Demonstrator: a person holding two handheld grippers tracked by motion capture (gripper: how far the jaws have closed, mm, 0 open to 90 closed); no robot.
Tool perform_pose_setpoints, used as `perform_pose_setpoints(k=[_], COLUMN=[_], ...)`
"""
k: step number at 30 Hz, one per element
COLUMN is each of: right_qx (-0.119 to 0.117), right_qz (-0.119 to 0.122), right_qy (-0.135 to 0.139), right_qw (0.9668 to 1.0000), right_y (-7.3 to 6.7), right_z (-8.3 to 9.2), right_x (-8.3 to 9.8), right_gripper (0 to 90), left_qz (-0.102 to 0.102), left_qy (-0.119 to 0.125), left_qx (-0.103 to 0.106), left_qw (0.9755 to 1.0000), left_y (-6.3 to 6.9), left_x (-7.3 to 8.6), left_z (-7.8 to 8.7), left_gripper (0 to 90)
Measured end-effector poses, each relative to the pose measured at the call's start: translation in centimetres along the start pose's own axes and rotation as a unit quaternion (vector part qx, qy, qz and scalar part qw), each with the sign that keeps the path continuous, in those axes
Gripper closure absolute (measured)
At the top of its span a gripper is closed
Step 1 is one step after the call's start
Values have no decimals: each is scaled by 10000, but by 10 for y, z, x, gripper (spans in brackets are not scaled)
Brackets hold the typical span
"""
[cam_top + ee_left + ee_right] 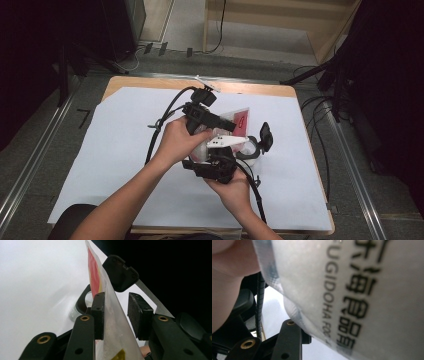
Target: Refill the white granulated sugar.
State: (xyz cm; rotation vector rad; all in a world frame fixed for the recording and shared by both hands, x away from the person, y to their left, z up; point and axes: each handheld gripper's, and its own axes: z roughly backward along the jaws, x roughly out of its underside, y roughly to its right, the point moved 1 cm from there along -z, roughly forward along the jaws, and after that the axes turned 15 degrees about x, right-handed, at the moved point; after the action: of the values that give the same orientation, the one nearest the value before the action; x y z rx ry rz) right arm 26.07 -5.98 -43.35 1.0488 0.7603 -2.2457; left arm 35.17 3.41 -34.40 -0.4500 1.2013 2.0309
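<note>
A see-through pouch (239,120) with a red label and white powder stands upright between my two grippers, above the table's middle. My left gripper (231,126) reaches in from the left. In the left gripper view the pouch (112,322) rests against the left pad (98,315), while the right pad (137,315) stands off it with a gap. My right gripper (220,152) comes up from below. In the right gripper view the printed pouch (352,290) sits very close, against one finger (289,340); the other finger is hidden behind it.
A glass jar (248,148) with its black hinged lid (266,136) swung open stands just right of the grippers, seen also as jar (74,313) and lid (120,273). White paper (110,150) covers the wooden table. Cables trail over the right edge.
</note>
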Motion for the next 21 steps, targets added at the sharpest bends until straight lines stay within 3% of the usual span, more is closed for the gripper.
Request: perform_pose_setpoints(k=[21], right_qx=[25], right_qz=[-105], right_qy=[19], right_qw=[9999], right_y=[-3], right_z=[1], right_x=[-2], right_gripper=[642], left_qz=[-46], left_qy=[36], left_qx=[3], left_qw=[10000], left_y=[2], left_x=[0], left_z=[0], left_gripper=[686])
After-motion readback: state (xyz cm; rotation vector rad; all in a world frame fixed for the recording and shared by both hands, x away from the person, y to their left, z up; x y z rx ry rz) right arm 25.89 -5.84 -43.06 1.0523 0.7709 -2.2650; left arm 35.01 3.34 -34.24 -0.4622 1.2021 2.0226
